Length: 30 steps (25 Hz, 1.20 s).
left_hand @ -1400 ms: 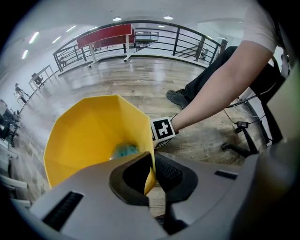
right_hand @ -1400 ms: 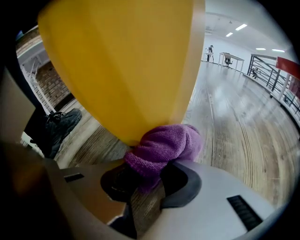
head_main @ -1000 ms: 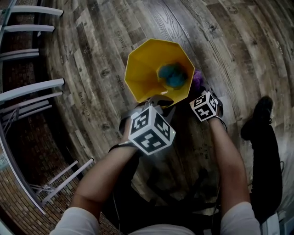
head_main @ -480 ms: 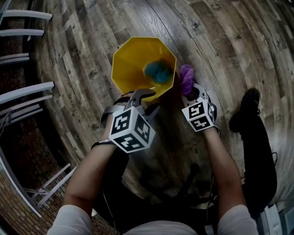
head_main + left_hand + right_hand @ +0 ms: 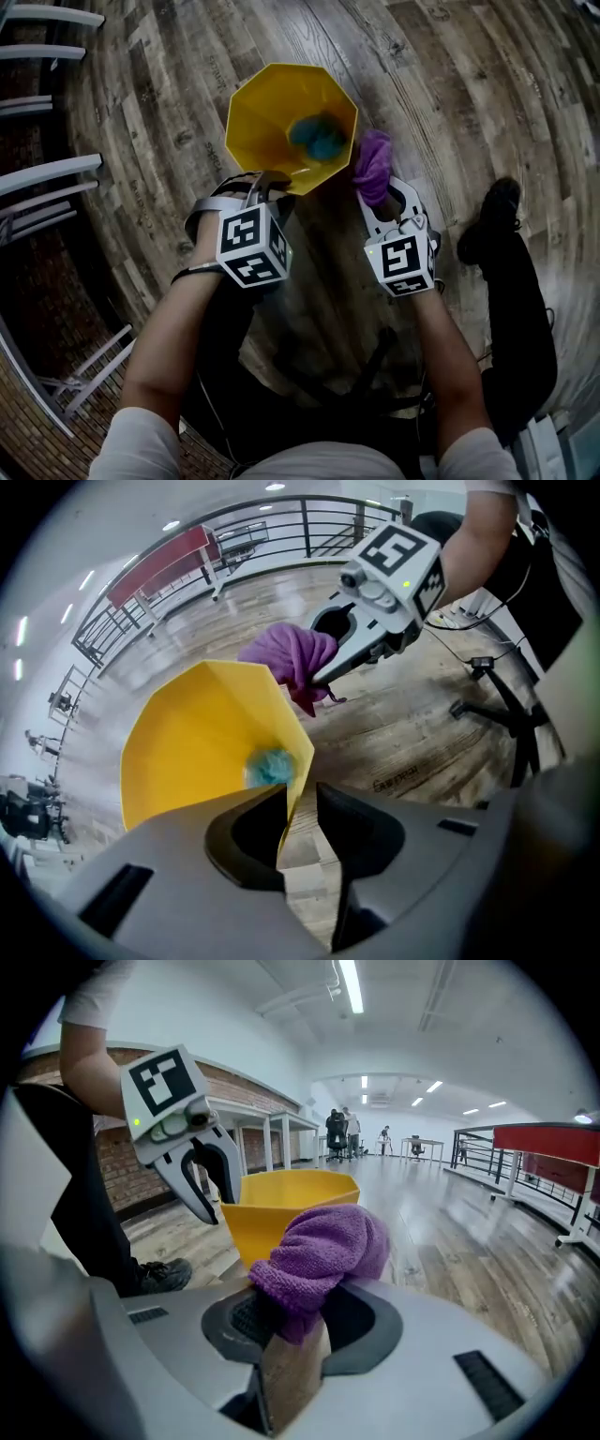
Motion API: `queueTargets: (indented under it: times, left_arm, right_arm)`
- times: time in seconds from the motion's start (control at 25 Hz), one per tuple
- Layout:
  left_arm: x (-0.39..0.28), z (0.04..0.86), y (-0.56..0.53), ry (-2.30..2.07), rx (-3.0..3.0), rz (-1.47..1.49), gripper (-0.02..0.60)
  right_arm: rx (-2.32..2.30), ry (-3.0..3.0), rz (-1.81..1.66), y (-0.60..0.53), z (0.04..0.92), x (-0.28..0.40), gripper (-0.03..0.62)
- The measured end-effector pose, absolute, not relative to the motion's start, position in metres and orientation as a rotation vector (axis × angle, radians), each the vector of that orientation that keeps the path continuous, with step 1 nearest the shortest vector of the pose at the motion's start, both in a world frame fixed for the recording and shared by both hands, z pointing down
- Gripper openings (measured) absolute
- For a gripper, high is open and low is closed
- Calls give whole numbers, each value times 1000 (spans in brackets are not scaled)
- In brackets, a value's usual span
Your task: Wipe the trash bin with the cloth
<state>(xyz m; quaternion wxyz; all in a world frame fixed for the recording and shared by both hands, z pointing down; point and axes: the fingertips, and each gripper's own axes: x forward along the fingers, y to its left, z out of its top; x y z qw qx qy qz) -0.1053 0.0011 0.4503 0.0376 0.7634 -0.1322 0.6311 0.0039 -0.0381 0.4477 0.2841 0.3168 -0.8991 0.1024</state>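
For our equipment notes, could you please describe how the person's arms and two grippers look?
Both the left gripper and right gripper are grey with curved jaws, each carrying a cube of black-and-white square markers. Sleeves are short and pale.

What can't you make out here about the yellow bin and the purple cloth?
Blue thing in the trash bin: blurred in the head and left gripper views, unidentifiable.
Bin's foot: right gripper view, behind the cloth; head view looks down into it.
Cloth's pinched end: right gripper view, buried between the right gripper's jaws.
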Motion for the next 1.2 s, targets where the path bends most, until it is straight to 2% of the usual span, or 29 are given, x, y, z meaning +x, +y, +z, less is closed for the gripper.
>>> queueTargets:
  times: [0.12,0.52,1.2]
  left_arm:
    - [-105,451,-3,-440,2341,1919,62]
    - [-75,449,5,-289,2545,1845,14]
    - [-67,446,3,-247,2560,1784,11]
  right_arm:
    - [904,-2434,210,-37,426,0,107]
    - [811,-2435,191,-39,446,-18,107]
    - [571,-2351,173,-39,531,-34,107]
